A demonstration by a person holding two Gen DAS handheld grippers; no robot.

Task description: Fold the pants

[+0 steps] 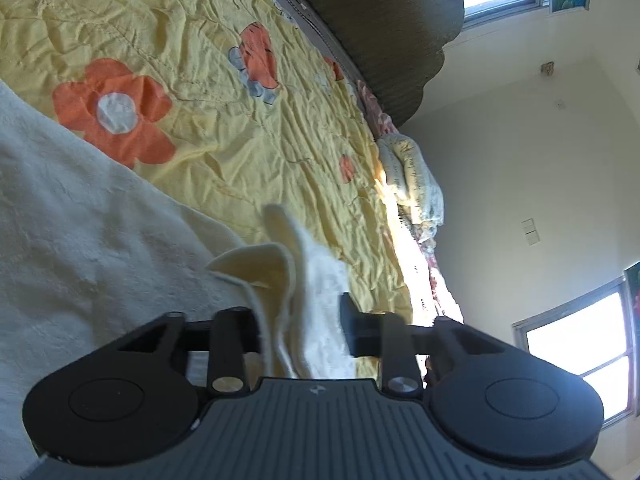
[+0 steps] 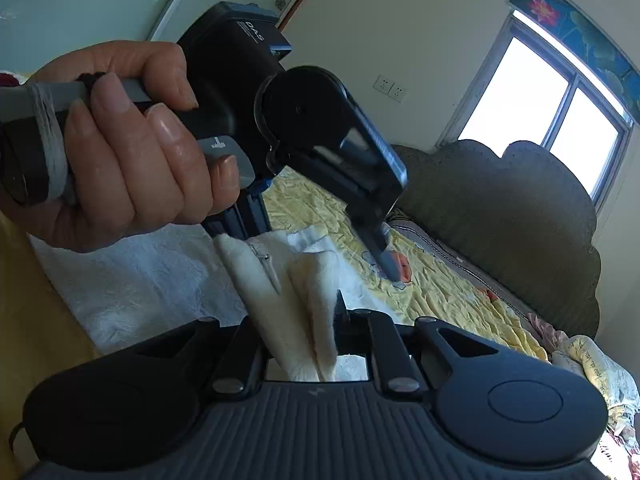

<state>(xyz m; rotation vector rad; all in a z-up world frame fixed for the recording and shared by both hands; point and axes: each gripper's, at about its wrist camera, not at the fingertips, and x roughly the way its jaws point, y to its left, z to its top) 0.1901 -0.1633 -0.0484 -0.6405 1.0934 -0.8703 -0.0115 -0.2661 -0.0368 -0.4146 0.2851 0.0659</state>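
Above the yellow quilt [image 1: 208, 136], each gripper [image 1: 304, 324] [image 2: 304, 320] pinches a cream pants [image 1: 80, 208] edge, quilt bare beyond

home bedroom, bed with yellow floral quilt [image 1: 208, 92], padded headboard [image 2: 516, 232], window [image 2: 536, 104], wall sockets [image 2: 390, 88]

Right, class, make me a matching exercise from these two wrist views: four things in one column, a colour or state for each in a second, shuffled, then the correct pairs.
Things
1. fluffy cream fleece pants
2. crinkled quilted bedspread
3. padded scalloped headboard
4. bright window

Descriptions
A. yellow with orange flowers
B. olive-brown, standing at the head of the bed
C. pinched between the fingers of both grippers
D. white with daylight, under a lotus-print valance

Pairs: 1-C, 2-A, 3-B, 4-D

The left gripper and right gripper each clamp a fold of pants fabric.
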